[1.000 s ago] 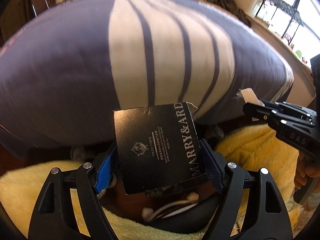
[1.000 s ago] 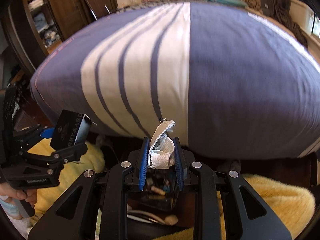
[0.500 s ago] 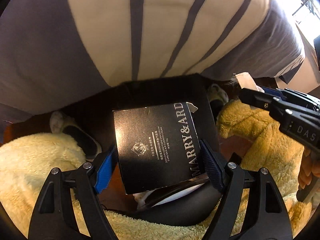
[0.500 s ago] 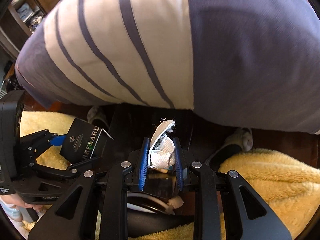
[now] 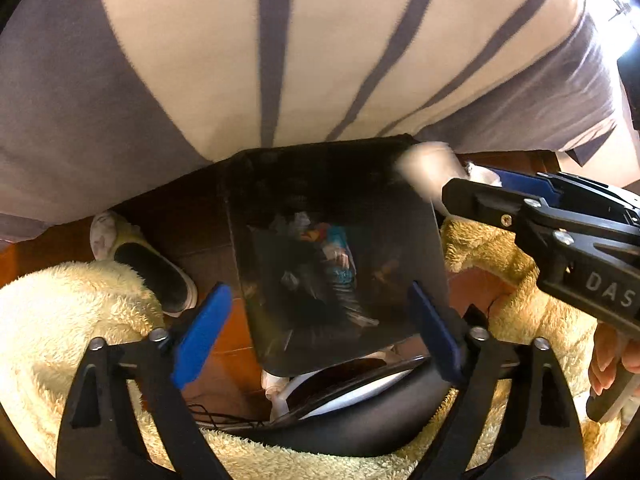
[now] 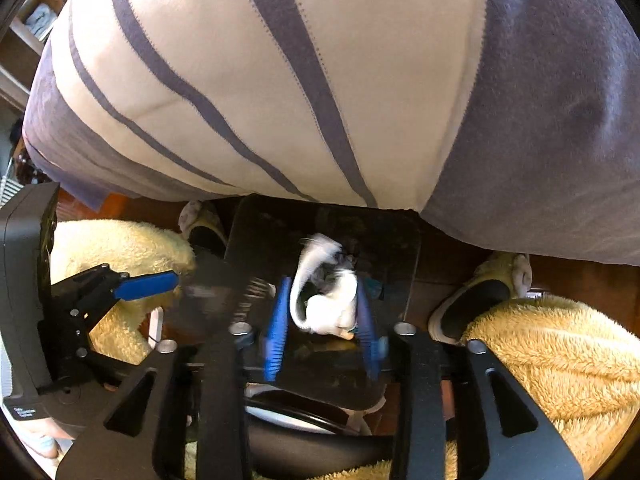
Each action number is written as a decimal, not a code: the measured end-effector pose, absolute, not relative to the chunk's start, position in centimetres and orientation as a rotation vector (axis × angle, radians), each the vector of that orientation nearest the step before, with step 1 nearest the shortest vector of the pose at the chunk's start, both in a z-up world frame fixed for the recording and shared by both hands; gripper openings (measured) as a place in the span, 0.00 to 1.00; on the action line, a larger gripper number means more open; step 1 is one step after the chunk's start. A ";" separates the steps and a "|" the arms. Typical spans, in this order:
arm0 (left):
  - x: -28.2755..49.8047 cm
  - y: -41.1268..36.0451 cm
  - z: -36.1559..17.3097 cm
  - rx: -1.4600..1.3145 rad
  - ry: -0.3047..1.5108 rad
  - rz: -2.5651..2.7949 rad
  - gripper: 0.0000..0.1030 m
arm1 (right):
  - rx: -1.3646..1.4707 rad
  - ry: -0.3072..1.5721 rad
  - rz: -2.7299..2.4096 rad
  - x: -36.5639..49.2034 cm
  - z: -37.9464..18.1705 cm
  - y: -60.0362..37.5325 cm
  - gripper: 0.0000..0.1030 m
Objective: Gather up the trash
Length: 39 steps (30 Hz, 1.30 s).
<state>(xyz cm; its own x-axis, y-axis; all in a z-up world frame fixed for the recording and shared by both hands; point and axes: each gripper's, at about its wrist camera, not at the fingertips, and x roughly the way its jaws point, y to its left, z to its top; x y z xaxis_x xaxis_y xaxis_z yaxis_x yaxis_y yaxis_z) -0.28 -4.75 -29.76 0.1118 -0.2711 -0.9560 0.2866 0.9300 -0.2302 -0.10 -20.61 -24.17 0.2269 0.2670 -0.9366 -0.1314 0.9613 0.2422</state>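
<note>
A black bin (image 5: 424, 240) with wrappers inside stands on the floor against the bed. My left gripper (image 5: 316, 328) hangs over it, its jaws opening wide with nothing pressed between the blue pads (image 5: 200, 328). The black box (image 6: 224, 292) shows only as a dark blur beside the left gripper's pad (image 6: 148, 284), over the bin's left rim (image 6: 232, 240). My right gripper (image 6: 323, 284) is over the bin too, jaws opening. The crumpled white piece (image 6: 324, 300) is blurred between its pads, which stand just off it. The left wrist view shows the right gripper (image 5: 472, 188) with the white piece (image 5: 428, 172) at its tip.
A bed with a purple and cream striped cover (image 5: 280, 60) overhangs the bin's far side. Slippers (image 5: 140, 268) (image 6: 476, 300) flank the bin on the wooden floor. Yellow fleece (image 6: 552, 360) lies on both sides. A black rounded object (image 5: 340, 420) with white cables sits nearest the camera.
Both grippers sank toward the bin and tipped downward. The left jaws widened and the black box left them. The right jaws parted from the white piece.
</note>
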 end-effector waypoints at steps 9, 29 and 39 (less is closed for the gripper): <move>-0.1 -4.2 -28.0 0.011 1.358 -0.380 0.92 | 0.113 1.270 0.241 0.1 -22.8 -20.9 0.78; -1.5 -2.4 -17.3 0.004 1.068 -0.336 0.92 | 0.049 1.049 0.154 -2.0 -14.1 -23.1 0.96; -2.3 -0.7 -5.2 0.003 0.752 -0.274 0.92 | 0.031 0.698 0.086 -3.9 -2.1 -25.0 0.97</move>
<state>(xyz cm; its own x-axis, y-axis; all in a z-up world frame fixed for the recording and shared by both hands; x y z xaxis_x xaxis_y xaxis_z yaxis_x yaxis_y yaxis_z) -2.28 -0.73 -5.24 0.6965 -0.2444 -0.6747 0.2463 0.9645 -0.0950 -3.92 -25.01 -2.06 0.7631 0.0892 -0.6401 -0.0686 0.9960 0.0571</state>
